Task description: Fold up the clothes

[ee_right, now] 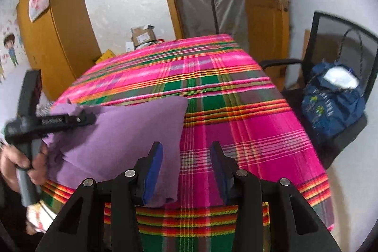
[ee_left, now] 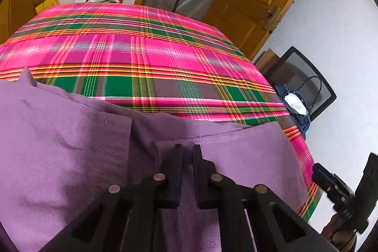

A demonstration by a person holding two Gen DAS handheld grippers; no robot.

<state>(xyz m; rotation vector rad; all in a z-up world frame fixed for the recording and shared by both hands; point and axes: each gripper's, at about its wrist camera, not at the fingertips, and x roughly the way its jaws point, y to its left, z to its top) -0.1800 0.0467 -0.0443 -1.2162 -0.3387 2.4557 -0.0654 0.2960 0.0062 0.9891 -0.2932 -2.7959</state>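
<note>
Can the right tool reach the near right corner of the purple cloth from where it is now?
Probably yes. The right tool is open, and the purple cloth lies beside its left finger with nothing between. The left tool holds the far side.

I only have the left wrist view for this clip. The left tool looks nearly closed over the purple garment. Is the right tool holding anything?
Observer: No. The right wrist view shows the right tool open, with only the plaid tablecloth between its fingers.
Operator: How close is it to the garment?
Observer: The purple garment ends right beside the finger on the picture's left, where the fabric reaches the table's front edge.
Operator: Can you see the left tool from outside?
Observer: Yes. The left tool has its tip at the garment's far left part, where the fabric bunches up, and a hand grips its handle.
</note>
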